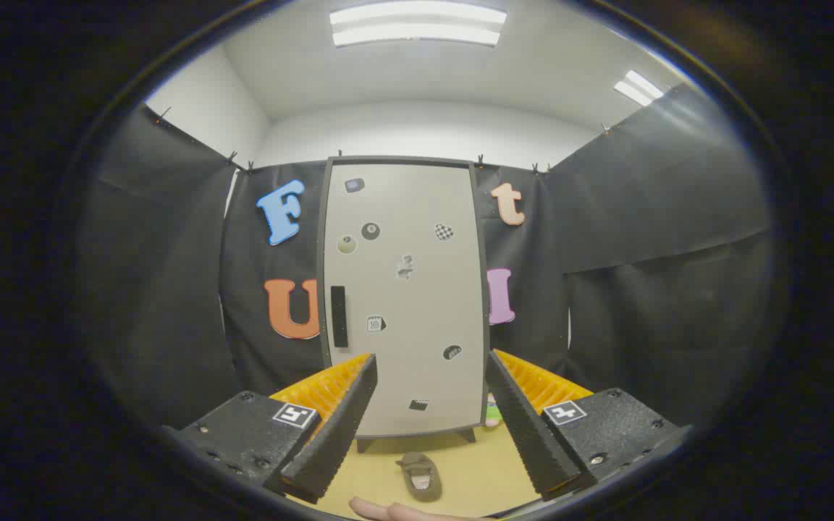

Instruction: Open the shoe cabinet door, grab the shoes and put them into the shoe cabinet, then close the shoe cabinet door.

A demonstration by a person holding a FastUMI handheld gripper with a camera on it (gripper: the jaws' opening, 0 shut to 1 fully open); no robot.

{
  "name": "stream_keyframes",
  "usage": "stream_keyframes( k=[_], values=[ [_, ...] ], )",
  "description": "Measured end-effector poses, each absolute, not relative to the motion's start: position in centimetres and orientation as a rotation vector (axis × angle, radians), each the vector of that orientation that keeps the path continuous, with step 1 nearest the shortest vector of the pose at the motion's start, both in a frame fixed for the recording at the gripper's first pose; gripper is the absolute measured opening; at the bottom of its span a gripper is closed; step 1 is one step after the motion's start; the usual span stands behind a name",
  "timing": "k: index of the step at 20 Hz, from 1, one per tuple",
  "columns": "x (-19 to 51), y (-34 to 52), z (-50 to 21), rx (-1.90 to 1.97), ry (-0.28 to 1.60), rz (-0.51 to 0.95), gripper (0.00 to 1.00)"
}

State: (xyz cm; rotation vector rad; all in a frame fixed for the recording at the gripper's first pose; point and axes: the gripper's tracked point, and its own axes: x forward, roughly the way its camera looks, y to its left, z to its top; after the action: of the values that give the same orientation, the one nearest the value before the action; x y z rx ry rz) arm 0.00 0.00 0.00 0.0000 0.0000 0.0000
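Your gripper [431, 391] had fingers spread wide, empty; the tall grey shoe cabinet door's black vertical handle [339, 316] stood beyond the left finger.

The shoe cabinet [402, 289] has a pale grey door with a dark frame, a black handle [339, 316] and small stickers, one chequered black and white. The shoe [420, 475] is olive-brown, lying on a yellowish wooden floor [475, 470].

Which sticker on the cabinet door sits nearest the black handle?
The small calendar-like sticker, just right of the handle near its lower end. The other stickers sit higher or farther right. The open tongs hold nothing.
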Motion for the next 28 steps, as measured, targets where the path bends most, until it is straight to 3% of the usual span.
stream_keyframes(
  k=[17, 28],
  values=[
    [2.3, 1.7, -2.1, -0.008, 0.023, 0.027, 0.99],
    [15.2, 4.9, 1.6, -0.027, 0.012, 0.139, 0.99]
  ],
)
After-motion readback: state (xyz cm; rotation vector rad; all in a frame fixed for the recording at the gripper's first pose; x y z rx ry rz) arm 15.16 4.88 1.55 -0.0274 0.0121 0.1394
